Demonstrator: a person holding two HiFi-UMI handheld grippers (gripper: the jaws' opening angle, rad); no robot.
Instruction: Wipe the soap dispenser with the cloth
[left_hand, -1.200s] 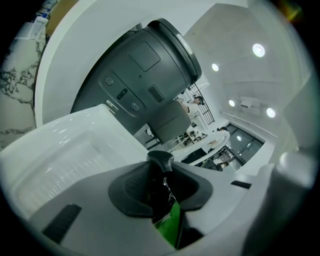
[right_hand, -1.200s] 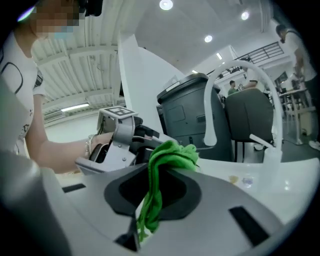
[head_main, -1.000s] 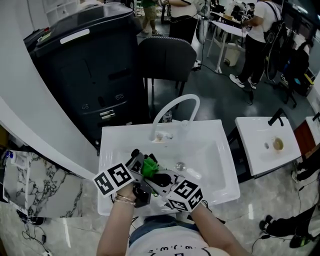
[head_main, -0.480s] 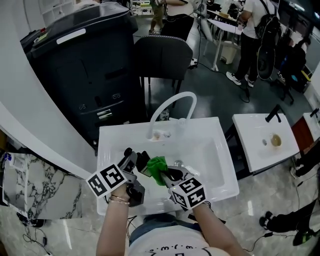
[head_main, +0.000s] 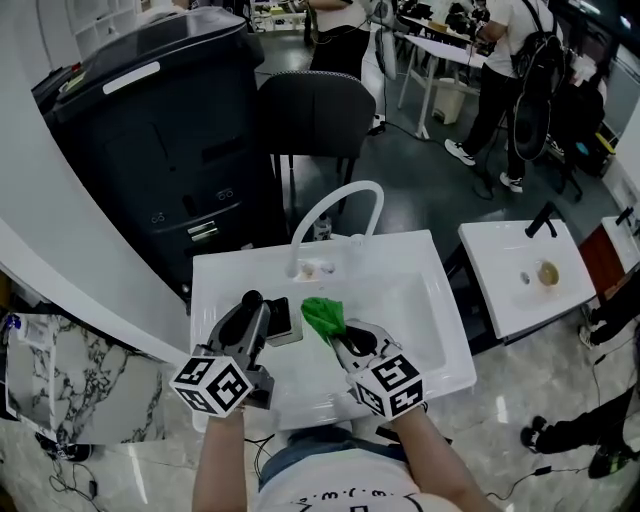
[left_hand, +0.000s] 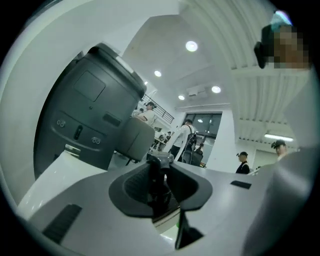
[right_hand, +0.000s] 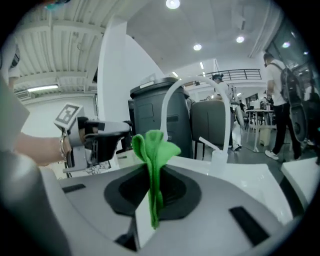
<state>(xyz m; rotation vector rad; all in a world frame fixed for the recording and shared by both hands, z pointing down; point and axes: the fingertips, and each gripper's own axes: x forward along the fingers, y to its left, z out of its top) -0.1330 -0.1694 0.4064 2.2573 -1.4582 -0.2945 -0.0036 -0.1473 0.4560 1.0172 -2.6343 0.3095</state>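
Two grippers are sharing this job above the white sink, and we are judging the wipe to be just about to begin. On the left, we are holding the left gripper roughly level. Its jaws are drawn in narrow and pressing on the dark soap dispenser, which is sitting between the pads over the basin. We are wanting that pinch firm, since a smooth, possibly soapy body is likely to twist or slide out once sideways rubbing starts. Keeping this wrist quiet is the better course, leaving the other hand to do the moving. Going rightward, the green cloth is sitting just beside the dispenser, and we are not able to tell whether the two are touching. On the right, the right gripper is clamping its jaws together on the cloth's lower folds, leaving a loose tuft sticking out past the fingertips. We are aiming to lead with that tuft, pressing lightly and stroking along the dispenser's exposed side. We are also taking care that the hard fingertips are not knocking it, and planning to turn the dispenser between strokes so the covered faces are reached.
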